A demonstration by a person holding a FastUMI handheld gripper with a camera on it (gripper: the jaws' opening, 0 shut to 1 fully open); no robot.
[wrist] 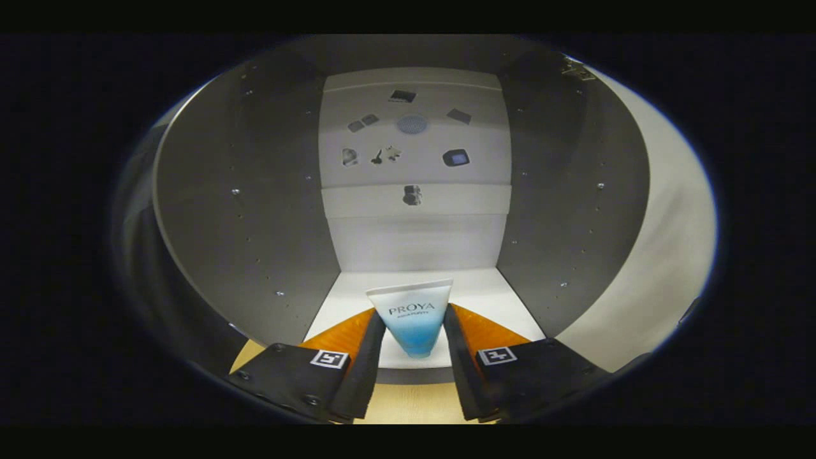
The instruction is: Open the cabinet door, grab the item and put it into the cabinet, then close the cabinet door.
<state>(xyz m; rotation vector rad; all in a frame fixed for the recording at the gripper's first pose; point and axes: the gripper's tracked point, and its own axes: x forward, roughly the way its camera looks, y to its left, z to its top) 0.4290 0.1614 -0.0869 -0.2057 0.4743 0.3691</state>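
Cabinet stands open, door stage judged complete. The tube is upright, clamped between both fingers of the claw, held at the cabinet's front edge over its pale floor. Outstanding, in my judgement: set the tube down inside the cabinet, release, withdraw, close the door.

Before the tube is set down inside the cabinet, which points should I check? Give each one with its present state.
1. Cabinet door open, way in free: ok.
2. Tube between the fingers of the gripper, both pressing on it: ok.
3. Tube straight, crimped end forward: ok.
4. White shelf floor ahead of the tube bare: ok.
5. Tube fully past the shelf's front edge: cannot tell.
6. Room for the fingers to open between the side walls: ok.
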